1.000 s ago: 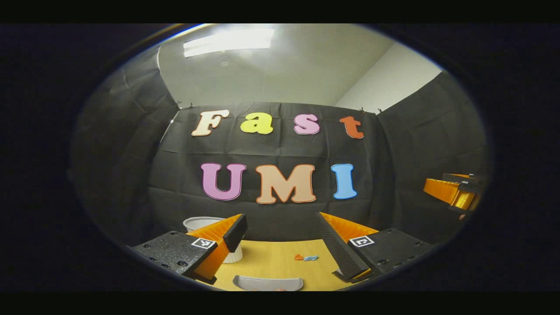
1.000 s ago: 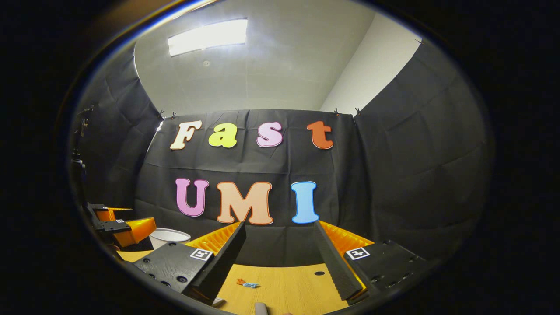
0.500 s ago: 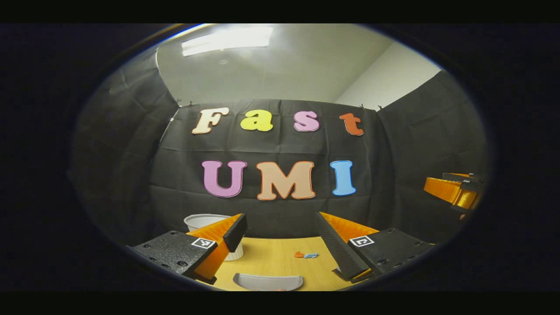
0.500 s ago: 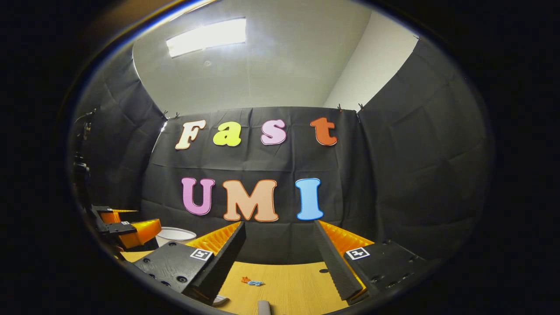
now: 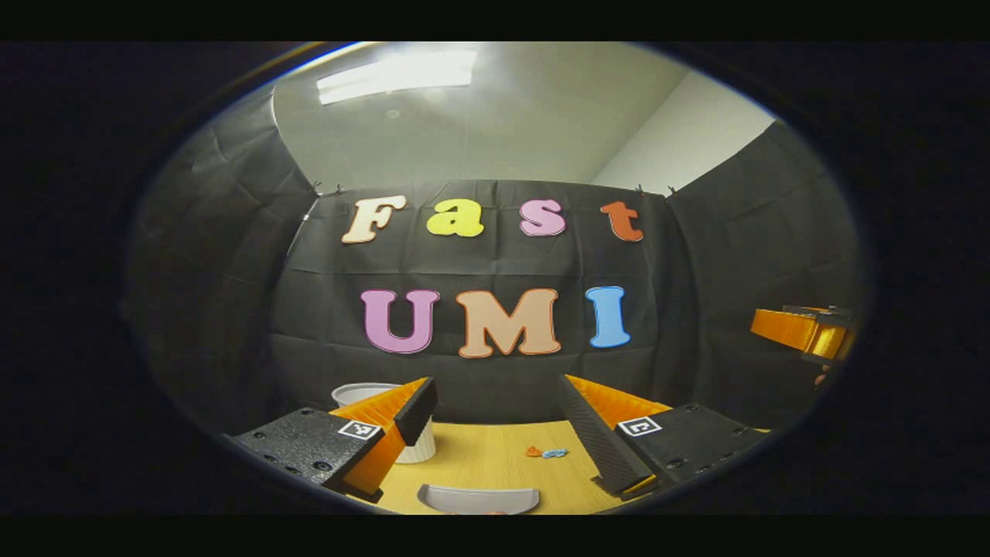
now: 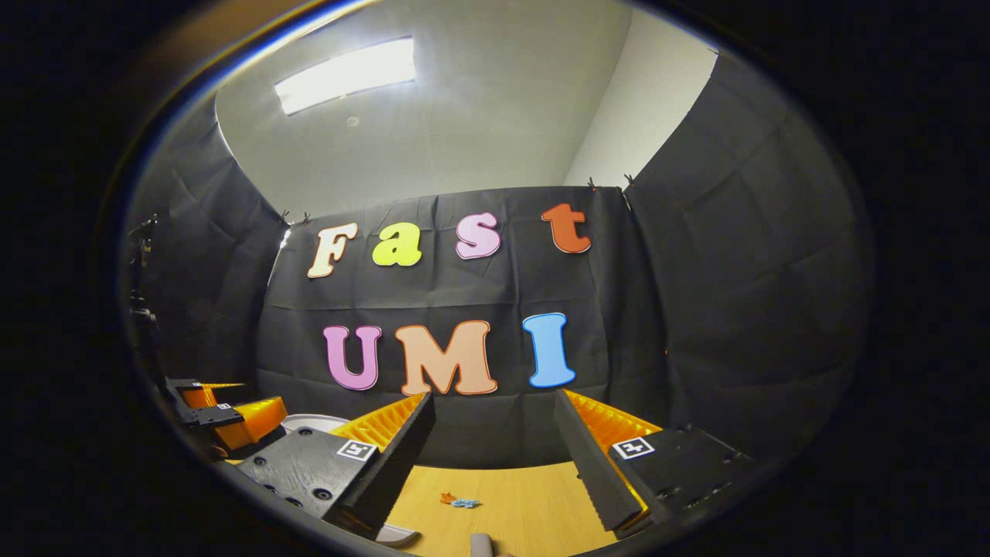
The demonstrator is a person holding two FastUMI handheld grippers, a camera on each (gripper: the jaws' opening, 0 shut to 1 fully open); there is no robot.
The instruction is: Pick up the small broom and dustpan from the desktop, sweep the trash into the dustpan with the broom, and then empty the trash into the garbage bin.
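1. The left gripper (image 5: pixel 495 422) hangs above the desktop (image 5: pixel 479 464) with its fingers spread wide and nothing between them.
2. The right gripper (image 6: pixel 495 441) is likewise spread apart and empty, held over the same desktop (image 6: pixel 526 510).
3. In the left gripper view, the dustpan (image 5: pixel 478 499) lies flat on the wood just below and between the left gripper's fingers, near the lower edge, apart from both.
4. The trash (image 5: pixel 546 452), a few small orange and blue scraps, lies farther out on the desktop, close beside the inner edge of the right-hand finger.
5. The garbage bin (image 5: pixel 387 422), a white ribbed cup-shaped one, stands upright behind the left-hand finger, which partly hides it.
6. In the right gripper view, the trash (image 6: pixel 459 501) lies between the fingers, nearer the left-hand one.
7. A grey rounded end, likely the broom (image 6: pixel 481 545) handle, pokes up at the bottom edge between the fingers; its bristles cannot be told.
8. The left gripper (image 6: pixel 232 418) shows far left there, with the garbage bin (image 6: pixel 313 422) rim just beside it.
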